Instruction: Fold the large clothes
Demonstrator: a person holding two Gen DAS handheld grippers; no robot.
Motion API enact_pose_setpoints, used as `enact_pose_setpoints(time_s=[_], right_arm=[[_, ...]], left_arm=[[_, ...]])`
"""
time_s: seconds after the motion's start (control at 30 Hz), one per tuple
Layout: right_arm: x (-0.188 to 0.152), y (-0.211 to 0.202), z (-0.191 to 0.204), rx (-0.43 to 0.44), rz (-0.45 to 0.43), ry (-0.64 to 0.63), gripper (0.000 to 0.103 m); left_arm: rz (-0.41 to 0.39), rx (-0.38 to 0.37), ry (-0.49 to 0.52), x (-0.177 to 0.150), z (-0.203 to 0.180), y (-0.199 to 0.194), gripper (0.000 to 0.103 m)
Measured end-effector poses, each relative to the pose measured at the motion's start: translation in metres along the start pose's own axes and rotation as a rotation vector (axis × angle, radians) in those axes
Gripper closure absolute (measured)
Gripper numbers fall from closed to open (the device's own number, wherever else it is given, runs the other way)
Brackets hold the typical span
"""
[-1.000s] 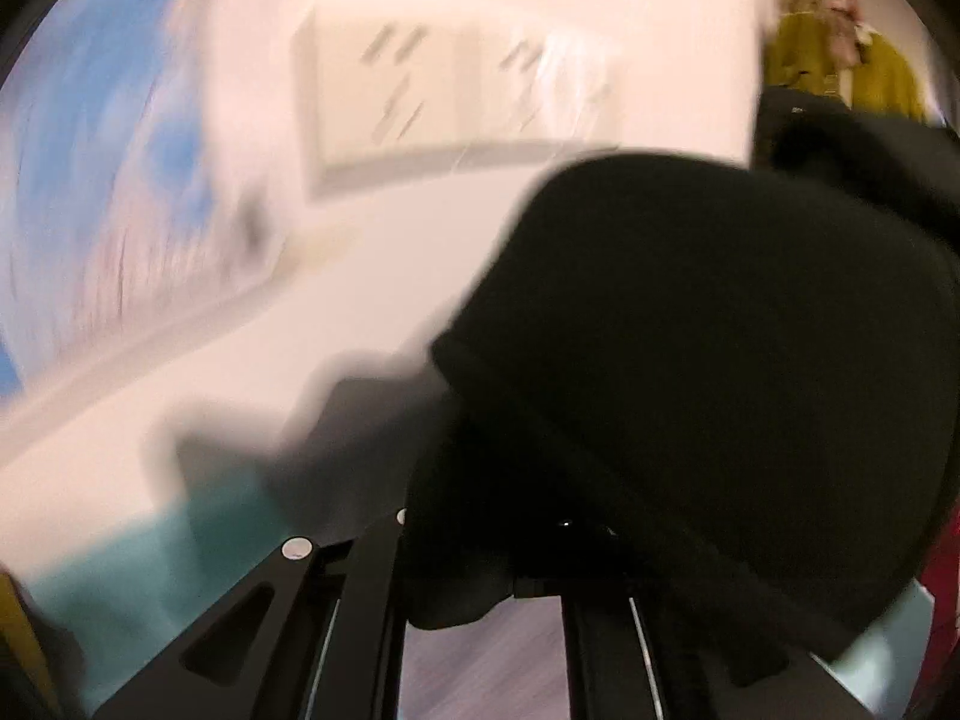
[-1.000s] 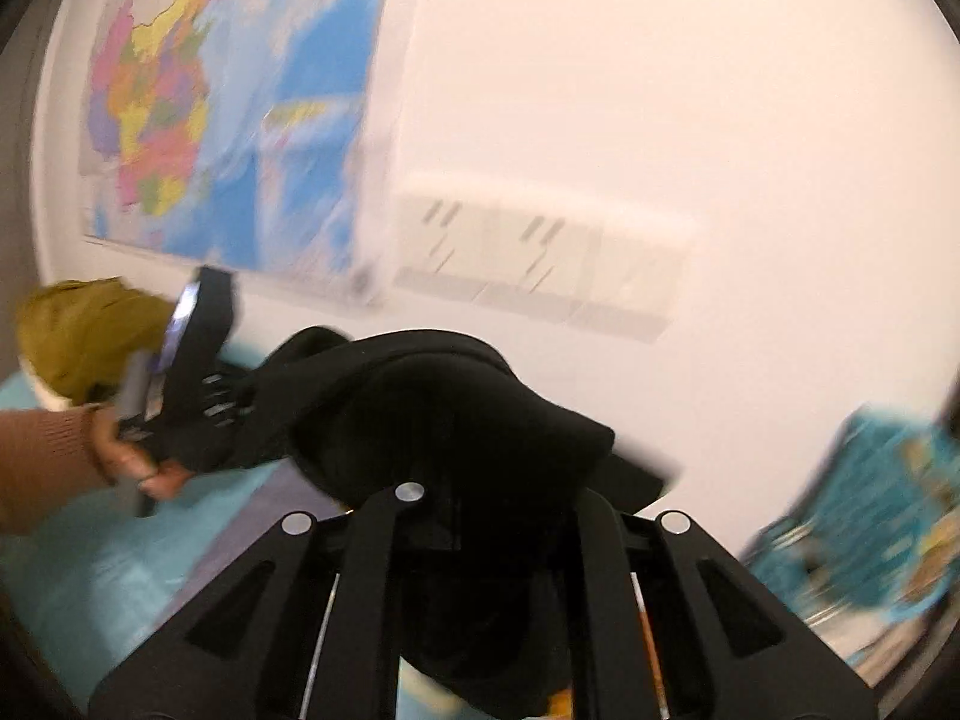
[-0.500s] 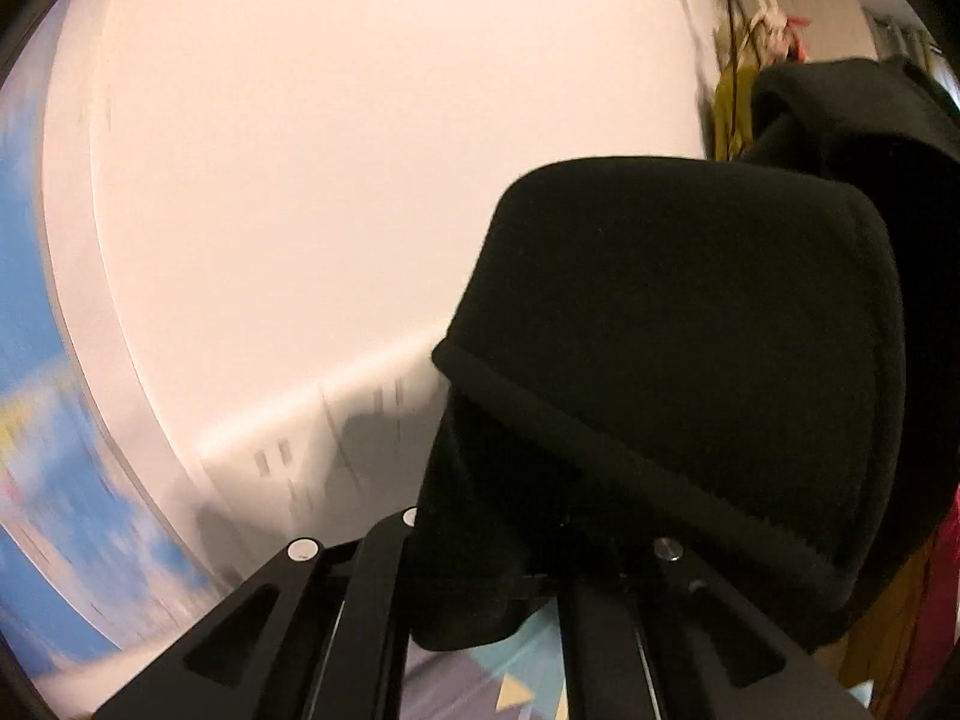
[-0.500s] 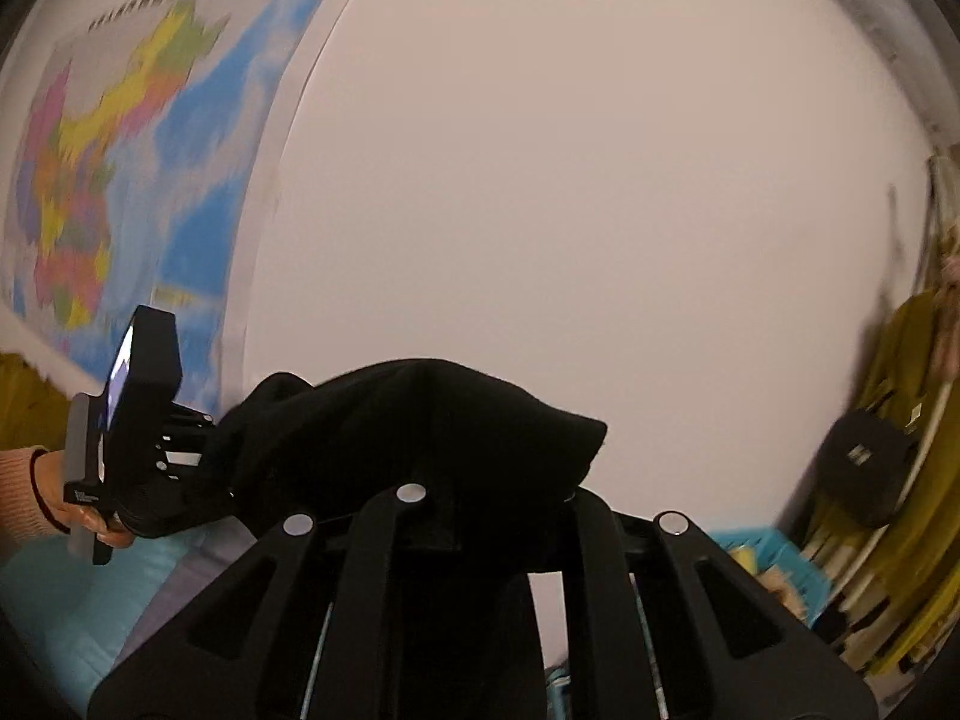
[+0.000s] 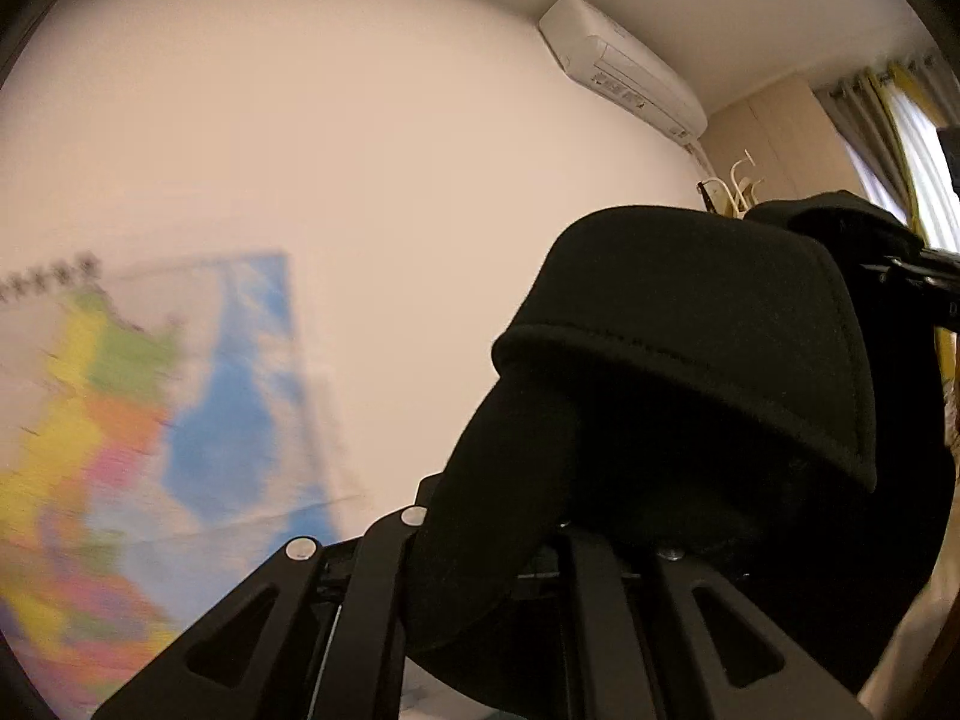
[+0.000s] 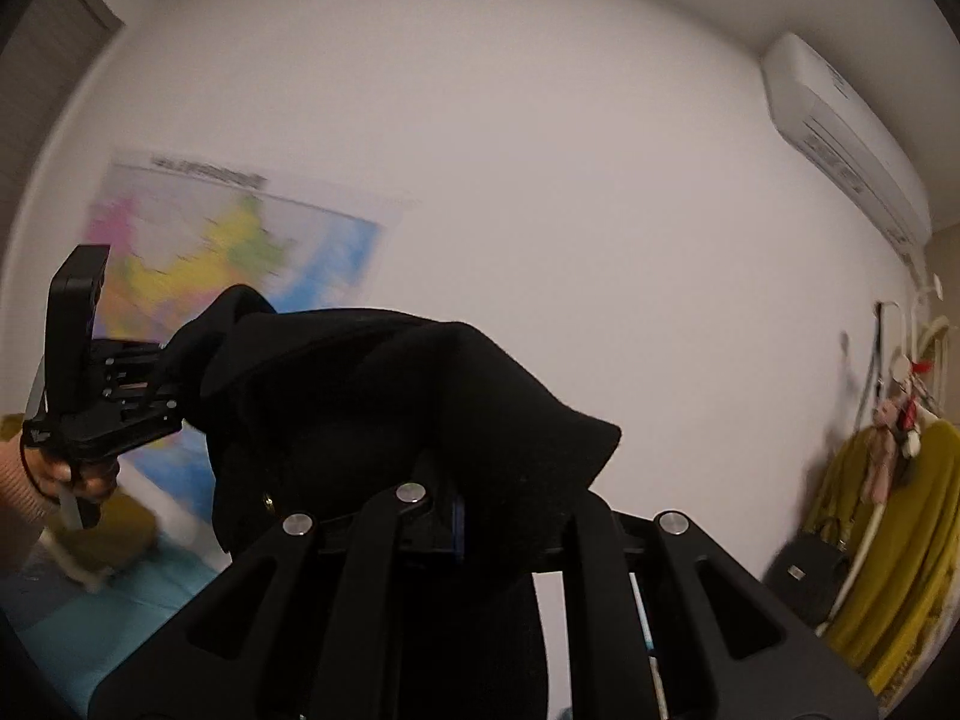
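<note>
A black garment [image 5: 690, 360] is held up in the air between both grippers. My left gripper [image 5: 510, 540] is shut on one bunched edge of it; the fabric drapes over and hides the fingertips. My right gripper [image 6: 486, 516] is shut on another edge of the same black garment [image 6: 384, 396], fingertips also hidden by cloth. In the right wrist view the left gripper [image 6: 174, 384] shows at the far left, held by a hand, with the cloth stretched from it. Both cameras point up at the wall.
A white wall with a coloured map [image 6: 228, 240] and an air conditioner [image 5: 624, 66] fills the background. A coat rack with yellow clothes [image 6: 900, 528] stands at the right. A teal surface [image 6: 90, 612] shows at the lower left.
Both grippers have risen and tilted upward with the black garment; the views swung from the table and lower wall up to the map, upper wall and air conditioner.
</note>
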State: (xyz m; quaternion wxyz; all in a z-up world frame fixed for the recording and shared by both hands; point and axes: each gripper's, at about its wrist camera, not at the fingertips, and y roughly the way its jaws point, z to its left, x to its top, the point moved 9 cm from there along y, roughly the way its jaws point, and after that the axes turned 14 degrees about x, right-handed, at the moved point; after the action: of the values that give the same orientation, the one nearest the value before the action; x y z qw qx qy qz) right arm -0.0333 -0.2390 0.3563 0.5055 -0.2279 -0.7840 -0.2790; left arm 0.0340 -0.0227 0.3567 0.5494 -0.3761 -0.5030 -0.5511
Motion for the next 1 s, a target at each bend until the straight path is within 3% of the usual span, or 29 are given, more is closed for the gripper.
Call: enact_pose_setpoints(time_s=[0.23,0.33,0.4,0.5,0.6,0.73,0.87,0.9,1.0], right_arm=[[0.0,-0.029,0.079,0.275,-0.047,0.075,0.094],[-0.008,-0.027,0.1,0.38,-0.065,0.119,0.094],[-0.025,-0.004,0.106,0.426,-0.038,0.155,0.094],[-0.063,0.046,0.108,0.492,0.028,0.248,0.093],[-0.133,0.126,0.115,0.54,0.168,0.332,0.093],[-0.258,0.228,0.141,0.571,0.422,0.437,0.093],[-0.38,0.29,0.173,0.563,0.662,0.477,0.093],[-0.397,0.295,0.178,0.549,0.693,0.457,0.093],[-0.422,0.304,0.173,0.551,0.71,0.525,0.093]], left_arm=[[0.083,0.102,0.112,-0.012,0.051,-0.113,0.097],[0.109,0.172,0.174,-0.02,0.072,-0.141,0.097],[0.126,0.203,0.221,-0.028,0.073,-0.155,0.096],[0.198,0.235,0.238,-0.052,0.08,-0.142,0.095],[0.391,0.269,0.251,-0.125,0.096,-0.085,0.095],[0.732,0.263,0.23,-0.288,0.102,-0.008,0.096],[0.943,0.242,0.175,-0.425,0.102,0.04,0.097],[0.999,0.219,0.156,-0.459,0.099,0.049,0.097],[1.042,0.194,0.127,-0.503,0.101,0.068,0.098]])
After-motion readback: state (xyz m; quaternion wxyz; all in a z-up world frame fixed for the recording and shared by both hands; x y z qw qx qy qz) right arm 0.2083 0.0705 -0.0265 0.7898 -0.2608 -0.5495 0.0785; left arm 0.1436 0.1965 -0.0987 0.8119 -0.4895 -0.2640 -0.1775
